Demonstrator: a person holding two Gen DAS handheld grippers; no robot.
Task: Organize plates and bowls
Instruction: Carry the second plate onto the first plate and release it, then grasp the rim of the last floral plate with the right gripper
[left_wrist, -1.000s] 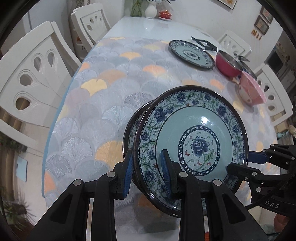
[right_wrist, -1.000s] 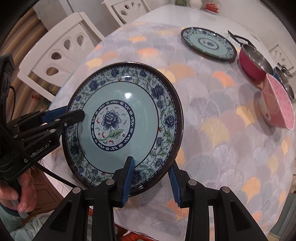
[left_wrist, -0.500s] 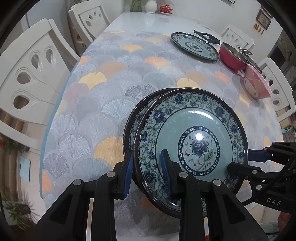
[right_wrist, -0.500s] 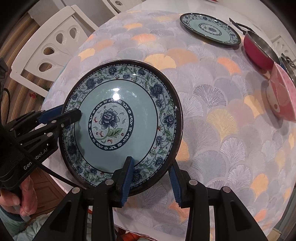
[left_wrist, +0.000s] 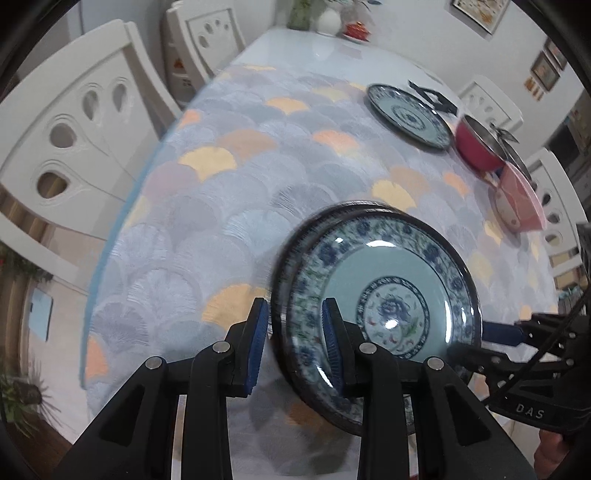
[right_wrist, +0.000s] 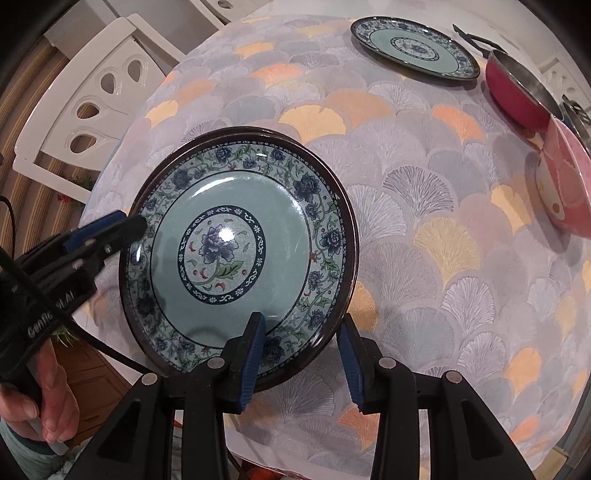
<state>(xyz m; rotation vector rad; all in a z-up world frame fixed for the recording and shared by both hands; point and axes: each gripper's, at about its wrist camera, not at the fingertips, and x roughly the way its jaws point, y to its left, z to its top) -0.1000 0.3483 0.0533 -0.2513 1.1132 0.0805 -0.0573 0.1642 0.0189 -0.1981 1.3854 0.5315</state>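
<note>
While the top plate (right_wrist: 236, 254) sits on a second matching plate at the near end of the table (right_wrist: 424, 229), I judge the sorting only part done: one stack of two is formed and the rest waits. My right gripper (right_wrist: 301, 349) has its jaws spread, one blue pad over the near rim and the other outside it, clear of the edge. My left gripper (left_wrist: 293, 341) straddles the rim on the other side, also parted; blur keeps me from saying whether either pad touches. A third patterned plate (right_wrist: 415, 48) lies alone at the far end, well apart from the stack. Just beside it stands a red pot (right_wrist: 517, 92), and next to that a pink bowl (right_wrist: 565, 192) tipped on its side, its opening turned away. I can see nothing inside either vessel from these views. By my reckoning, the far plate and the bowl remain to be gathered.
</note>
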